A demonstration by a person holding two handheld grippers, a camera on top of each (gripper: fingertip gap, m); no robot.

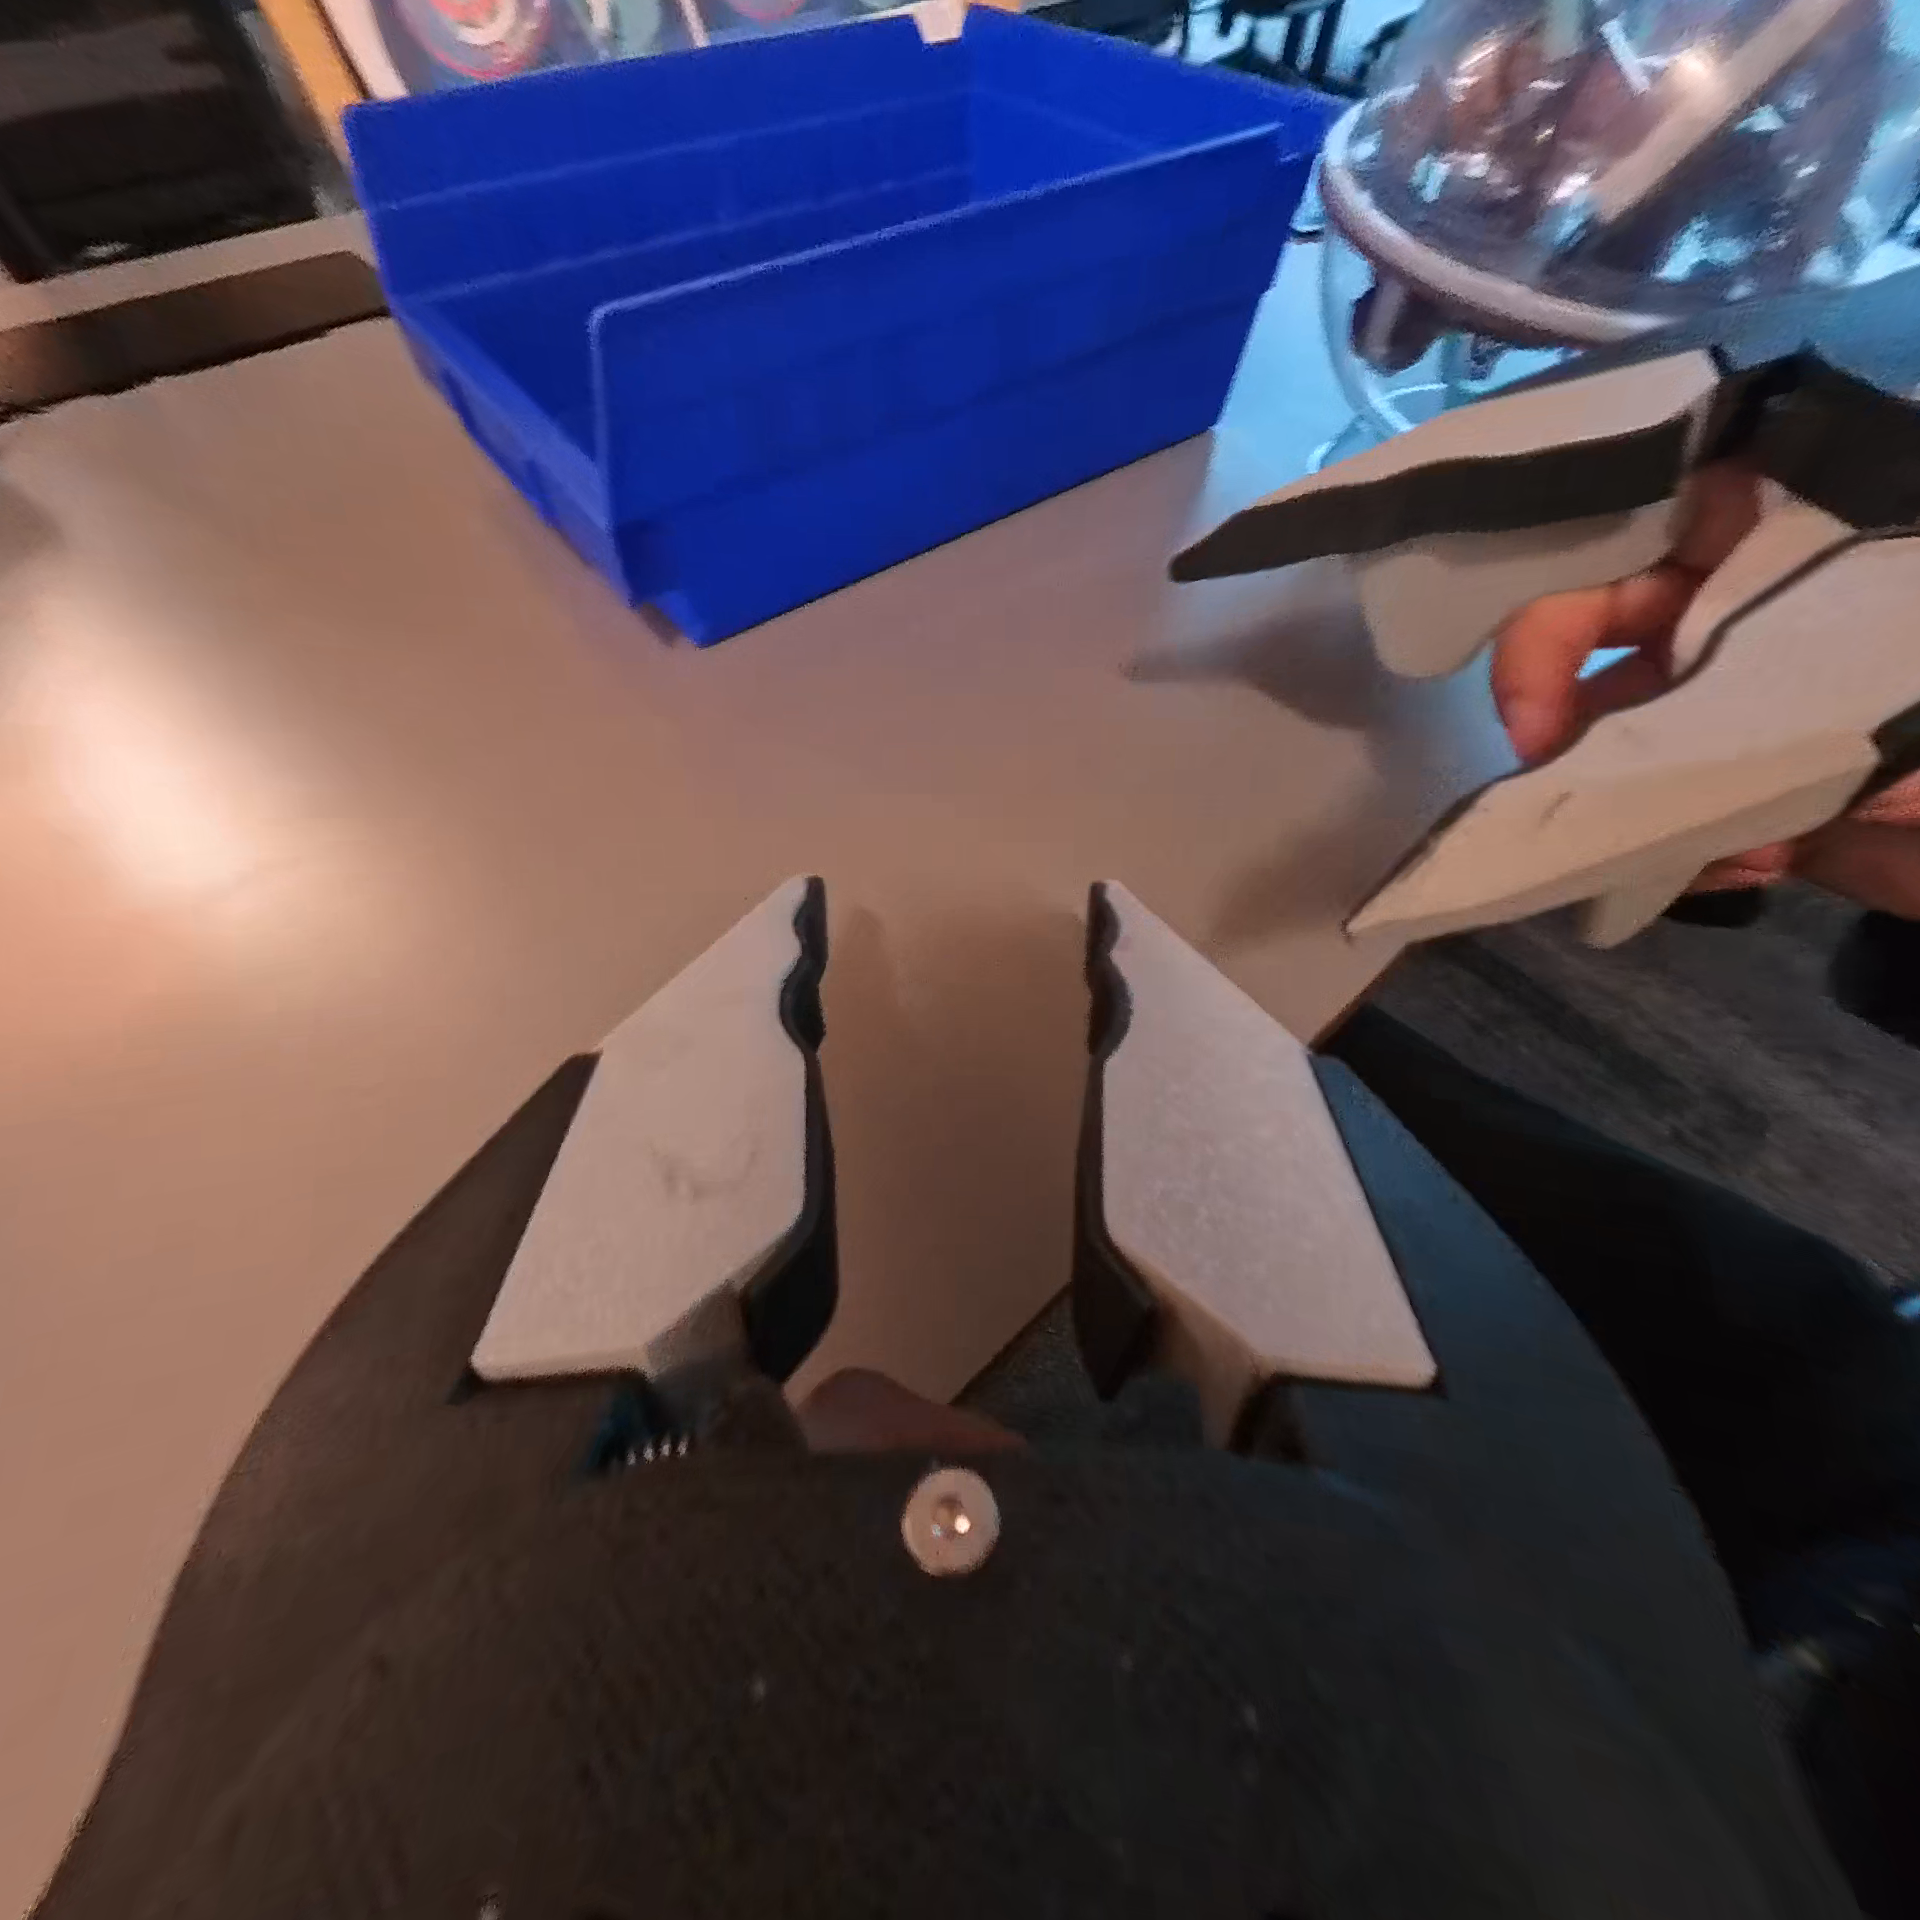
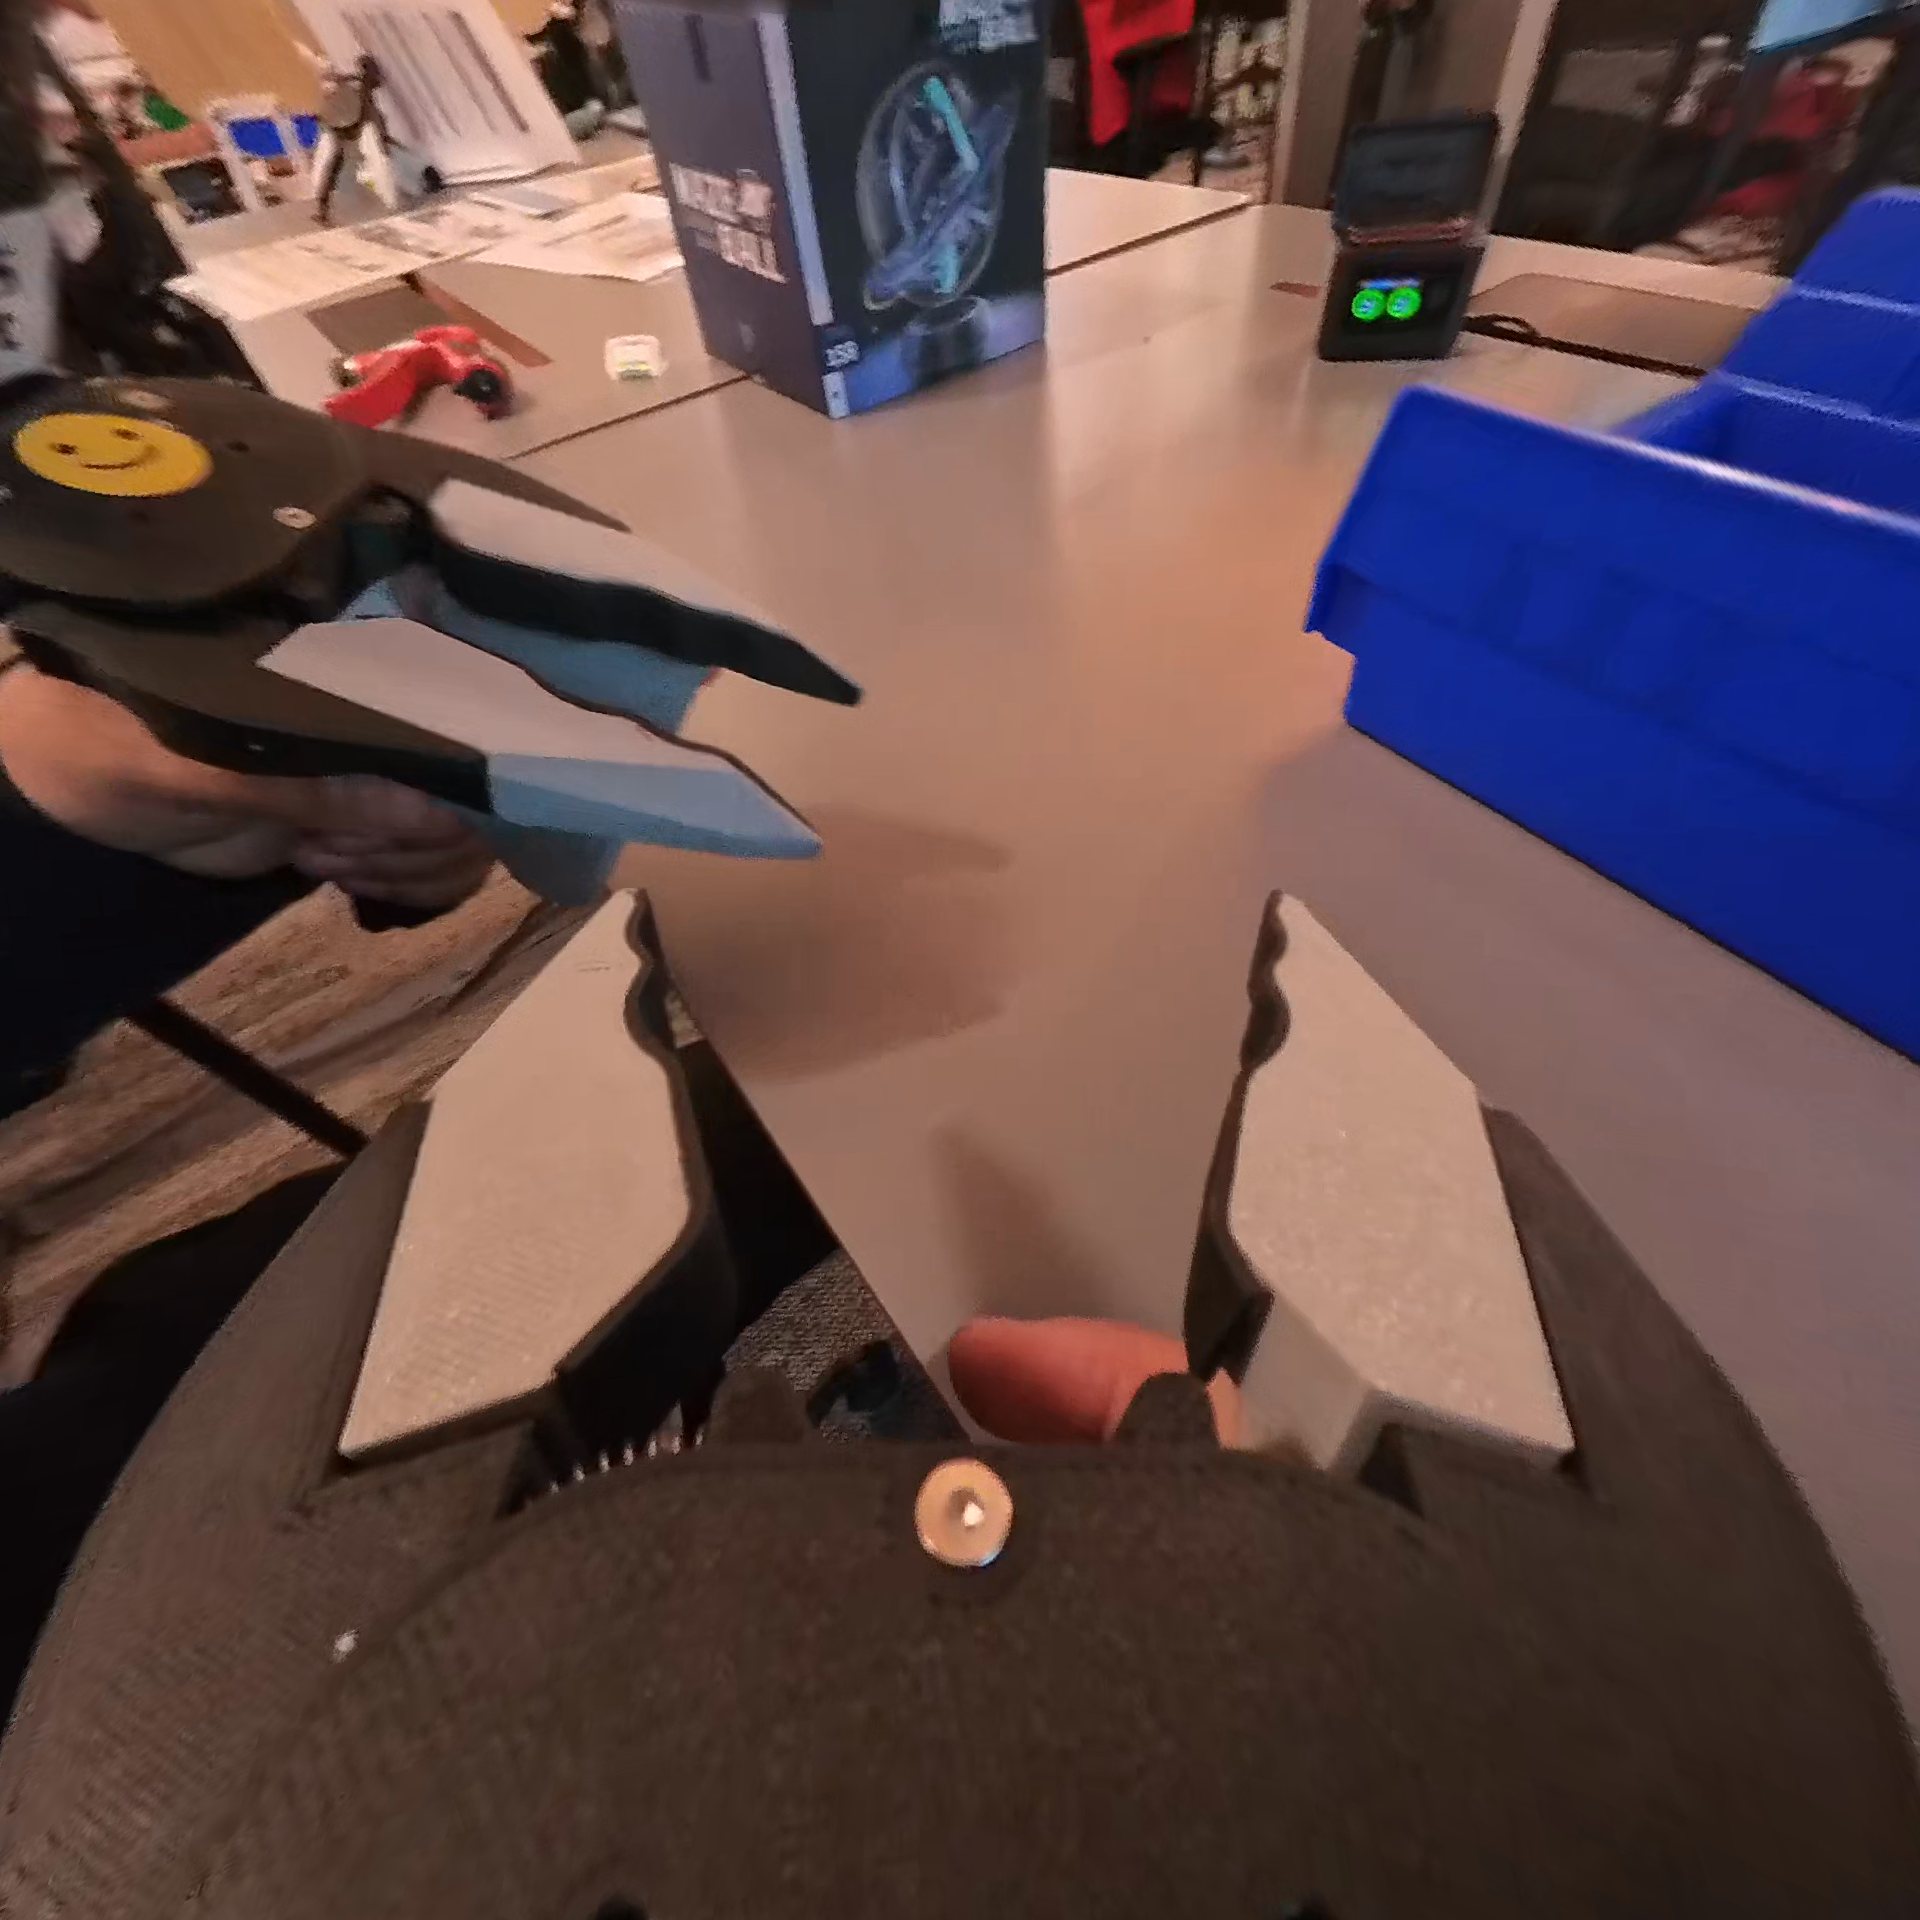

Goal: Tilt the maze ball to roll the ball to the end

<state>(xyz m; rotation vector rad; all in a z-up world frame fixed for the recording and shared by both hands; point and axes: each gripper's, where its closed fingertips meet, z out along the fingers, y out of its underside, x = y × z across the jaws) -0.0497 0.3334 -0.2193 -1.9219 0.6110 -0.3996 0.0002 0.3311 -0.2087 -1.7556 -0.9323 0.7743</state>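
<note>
The maze ball (image 1: 1621, 156) is a clear sphere with a ring and dark tracks inside. It shows blurred at the top right of the left wrist view, beyond the blue bin's right end, and no gripper touches it. It is not in the right wrist view. My left gripper (image 1: 956, 914) is open and empty, low over the grey table (image 1: 416, 727). It also shows in the right wrist view (image 2: 836, 769). My right gripper (image 2: 956, 914) is wide open and empty. In the left wrist view it (image 1: 1262, 748) is below the ball.
A blue plastic bin (image 1: 810, 343) stands on the table ahead; it sits at the right in the right wrist view (image 2: 1621, 644). Farther back are a dark product box (image 2: 852, 197), a small black device with green lights (image 2: 1403, 260), a red toy (image 2: 426, 379) and papers.
</note>
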